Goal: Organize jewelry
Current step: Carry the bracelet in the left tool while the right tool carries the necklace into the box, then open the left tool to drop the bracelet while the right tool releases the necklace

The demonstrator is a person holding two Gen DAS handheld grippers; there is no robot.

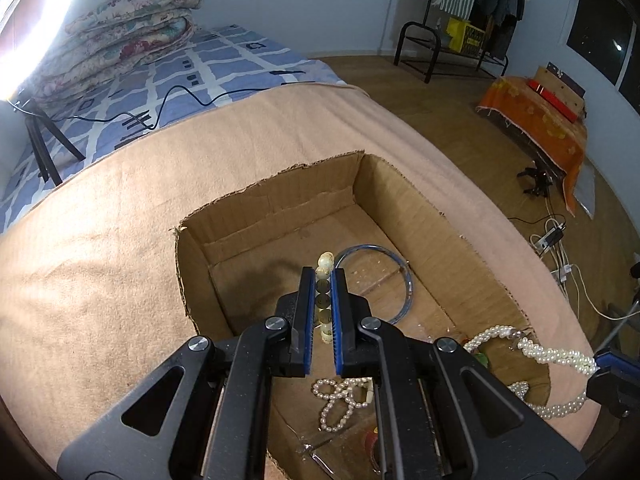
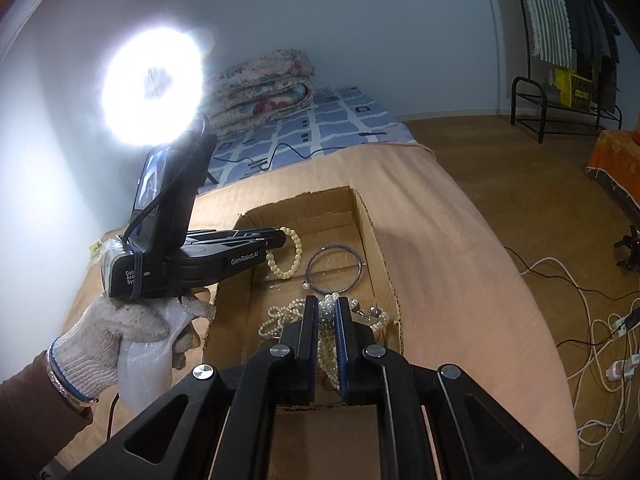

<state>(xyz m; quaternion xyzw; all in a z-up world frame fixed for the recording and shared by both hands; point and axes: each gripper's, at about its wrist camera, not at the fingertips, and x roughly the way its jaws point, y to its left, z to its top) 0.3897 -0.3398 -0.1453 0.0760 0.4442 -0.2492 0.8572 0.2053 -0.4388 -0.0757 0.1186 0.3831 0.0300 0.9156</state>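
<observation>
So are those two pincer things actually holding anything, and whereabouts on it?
Yes. The left gripper pinches a cream bead bracelet at one side of its loop. The right gripper clamps a twisted pearl necklace on its rope, over the cardboard box.

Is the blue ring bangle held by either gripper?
No: the blue ring bangle lies loose on the floor of the cardboard box.

Folded quilt, clothes rack.
</observation>
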